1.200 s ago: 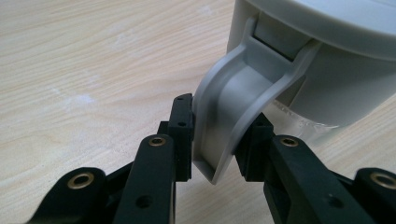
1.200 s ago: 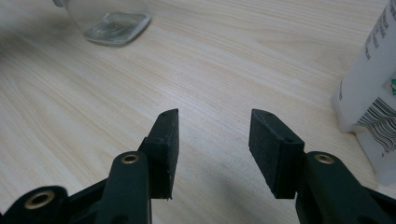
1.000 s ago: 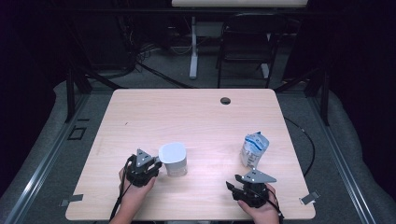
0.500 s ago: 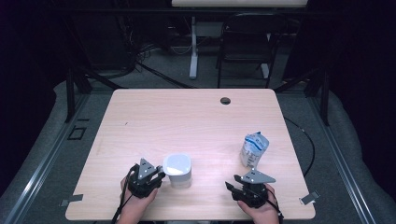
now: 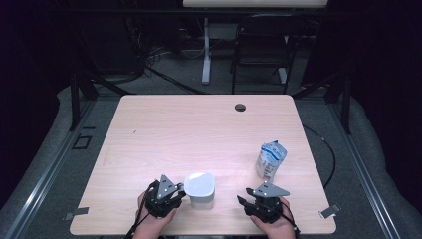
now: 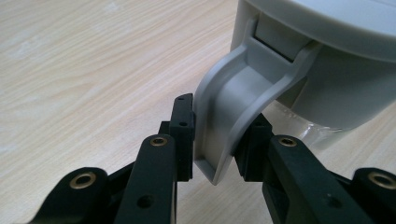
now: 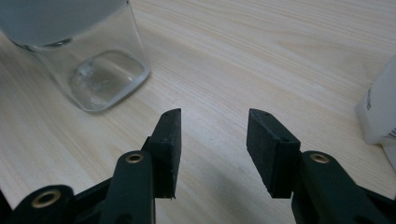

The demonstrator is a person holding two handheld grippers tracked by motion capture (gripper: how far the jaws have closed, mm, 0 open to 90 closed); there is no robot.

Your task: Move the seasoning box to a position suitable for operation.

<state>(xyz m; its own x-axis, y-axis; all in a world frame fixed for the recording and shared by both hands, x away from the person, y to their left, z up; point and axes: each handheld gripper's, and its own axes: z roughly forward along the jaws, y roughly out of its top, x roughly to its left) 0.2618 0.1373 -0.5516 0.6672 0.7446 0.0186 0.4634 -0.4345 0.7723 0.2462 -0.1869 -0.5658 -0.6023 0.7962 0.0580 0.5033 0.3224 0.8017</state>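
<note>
Since the earlier frame, our left claw and the container it's hanging onto have slid rightward along the bottom of the high view, so the container now sits lower center instead of left of center. Our right claw basically hasn't budged, parked at the lower right of that view.

Left gripper view: our claw is clamped on the container's grey latch handle, one pad on each side of the curved flap. It's pressing on it, no gap. That latch hangs off the white lid in the upper right of the frame, and the clear glass body peeks out underneath it.

Right gripper view: our claw has its jaws apart with nothing between them, just bare tabletop. They've been closing a bit over the last second but are plainly not gripping anything. The glass bottom of the container shows at the upper left of that frame, and the edge of a white pouch pokes in at the right.

High view again: the pouch stands upright at the right of the tabletop, just above our right claw and well apart from the container. A small dark grommet hole sits near the far edge.
</note>
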